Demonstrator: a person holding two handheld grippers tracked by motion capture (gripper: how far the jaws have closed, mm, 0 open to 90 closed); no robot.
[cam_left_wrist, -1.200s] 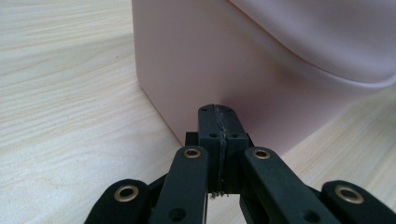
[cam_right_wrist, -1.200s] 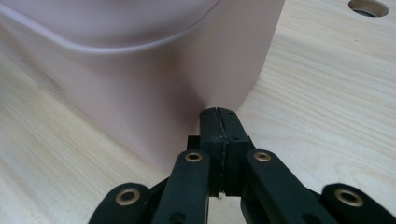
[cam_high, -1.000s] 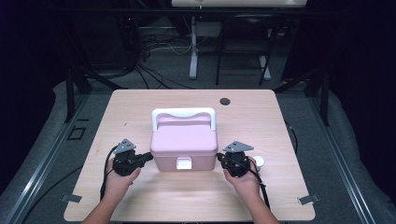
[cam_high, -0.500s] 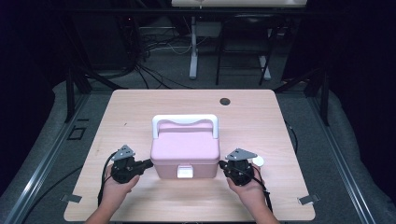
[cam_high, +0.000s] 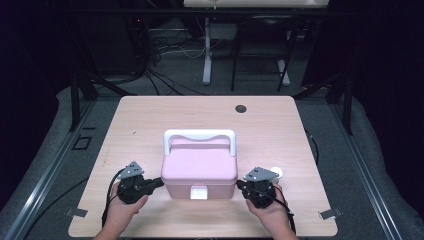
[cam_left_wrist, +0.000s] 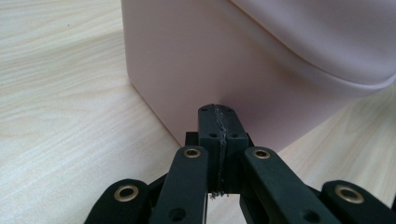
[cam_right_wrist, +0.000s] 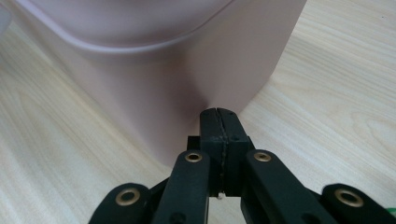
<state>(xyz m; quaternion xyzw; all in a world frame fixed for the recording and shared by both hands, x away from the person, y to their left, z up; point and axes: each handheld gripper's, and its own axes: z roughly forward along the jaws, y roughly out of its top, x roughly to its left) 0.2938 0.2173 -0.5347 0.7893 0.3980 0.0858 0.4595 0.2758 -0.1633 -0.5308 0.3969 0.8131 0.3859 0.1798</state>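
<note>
Flanking a pink lidded box (cam_high: 199, 170) with a white carry handle (cam_high: 199, 136), the two grippers sit low on the wooden table (cam_high: 150, 120), one at each side of the box near its front. The left gripper (cam_high: 159, 182) has its jaws clenched together with nothing between them, its tip right up against the box's left wall close to the base, as the left gripper view shows (cam_left_wrist: 219, 114). The right gripper (cam_high: 239, 185) is likewise pinched tight and empty, its tip meeting the box's right wall near the front corner in the right gripper view (cam_right_wrist: 219, 115). The box stands upright, lid closed, white latch (cam_high: 198, 192) facing the person, in the near half of the table. A small white round object (cam_high: 275, 172) lies just beside the right gripper.
</note>
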